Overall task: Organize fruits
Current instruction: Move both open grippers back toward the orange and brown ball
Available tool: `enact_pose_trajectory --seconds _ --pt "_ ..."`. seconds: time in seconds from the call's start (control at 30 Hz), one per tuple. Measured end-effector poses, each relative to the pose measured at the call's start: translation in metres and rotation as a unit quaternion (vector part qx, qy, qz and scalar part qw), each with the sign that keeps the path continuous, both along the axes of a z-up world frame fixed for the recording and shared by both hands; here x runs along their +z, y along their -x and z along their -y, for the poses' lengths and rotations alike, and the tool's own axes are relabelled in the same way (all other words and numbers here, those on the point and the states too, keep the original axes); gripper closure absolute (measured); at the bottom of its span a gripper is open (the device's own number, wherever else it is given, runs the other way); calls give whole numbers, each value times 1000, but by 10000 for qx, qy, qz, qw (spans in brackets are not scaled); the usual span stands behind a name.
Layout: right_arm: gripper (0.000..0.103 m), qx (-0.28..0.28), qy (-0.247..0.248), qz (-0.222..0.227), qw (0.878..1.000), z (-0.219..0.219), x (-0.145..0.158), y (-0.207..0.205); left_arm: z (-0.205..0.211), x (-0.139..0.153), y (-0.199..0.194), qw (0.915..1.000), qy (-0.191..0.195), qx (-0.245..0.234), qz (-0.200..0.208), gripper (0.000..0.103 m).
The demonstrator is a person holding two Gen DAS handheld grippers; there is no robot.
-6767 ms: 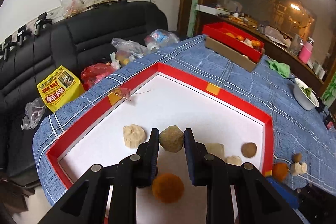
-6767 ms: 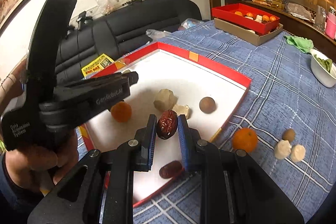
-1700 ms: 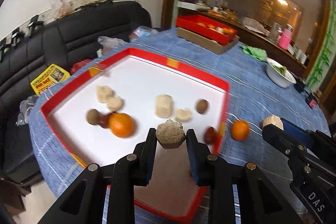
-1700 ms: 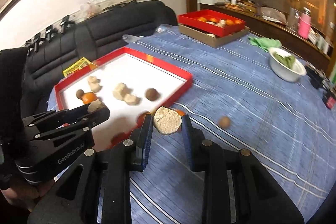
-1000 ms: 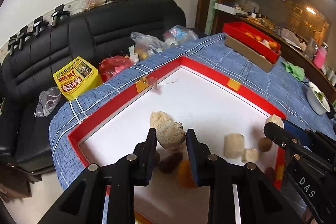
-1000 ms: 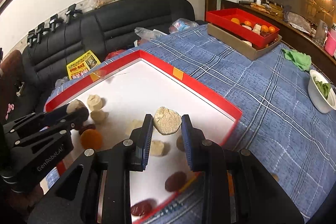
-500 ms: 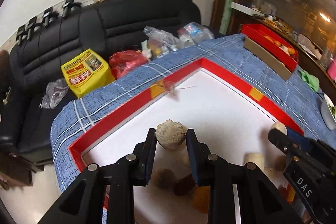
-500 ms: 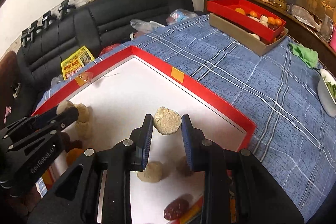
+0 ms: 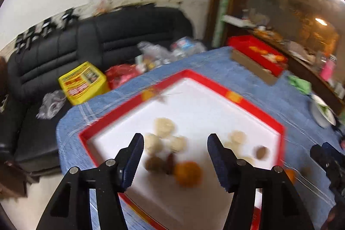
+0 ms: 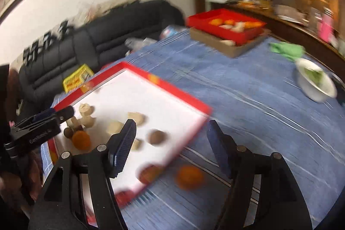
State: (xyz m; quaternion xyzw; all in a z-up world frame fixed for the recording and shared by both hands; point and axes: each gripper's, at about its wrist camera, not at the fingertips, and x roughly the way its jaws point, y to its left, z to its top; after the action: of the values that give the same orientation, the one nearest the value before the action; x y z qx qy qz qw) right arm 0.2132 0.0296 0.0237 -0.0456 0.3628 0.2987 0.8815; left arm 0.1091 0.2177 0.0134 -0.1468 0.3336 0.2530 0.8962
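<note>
Both the left gripper [image 9: 175, 148] and the right gripper [image 10: 171, 136] now stand with fingers spread wide and empty, where half a second ago each pinched a pale lump. Those pieces have joined the pale fruits [image 9: 163, 126] in the red-rimmed tray [image 9: 254, 107], just beyond the left fingers. One orange [image 10: 189, 175] lies on the worktop [image 10: 248, 100] below the right fingers, likely next.

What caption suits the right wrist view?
Open right gripper above an orange lying on the blue cloth beside the red-rimmed tray.
</note>
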Motion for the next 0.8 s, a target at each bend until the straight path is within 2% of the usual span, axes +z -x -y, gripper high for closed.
enact_pose_trajectory --seconds 0.17,0.27,0.33,0.53,0.8 --pt "35 -652 -65 -5 9979 80 -5 14 69 5 7 9959 -97 -886 161 44" --pt "35 -847 138 -75 9963 107 -18 18 112 1 7 9885 -139 -1499 127 44" --pt "35 -907 170 -163 9956 119 -27 19 131 -4 8 9847 -162 -1734 88 44" --pt "35 -725 297 -214 9967 117 -39 15 161 -22 3 9759 -126 -2174 -160 44" --pt "37 -236 697 -239 9970 79 -56 -8 160 -32 0 9728 -36 -2303 -231 44"
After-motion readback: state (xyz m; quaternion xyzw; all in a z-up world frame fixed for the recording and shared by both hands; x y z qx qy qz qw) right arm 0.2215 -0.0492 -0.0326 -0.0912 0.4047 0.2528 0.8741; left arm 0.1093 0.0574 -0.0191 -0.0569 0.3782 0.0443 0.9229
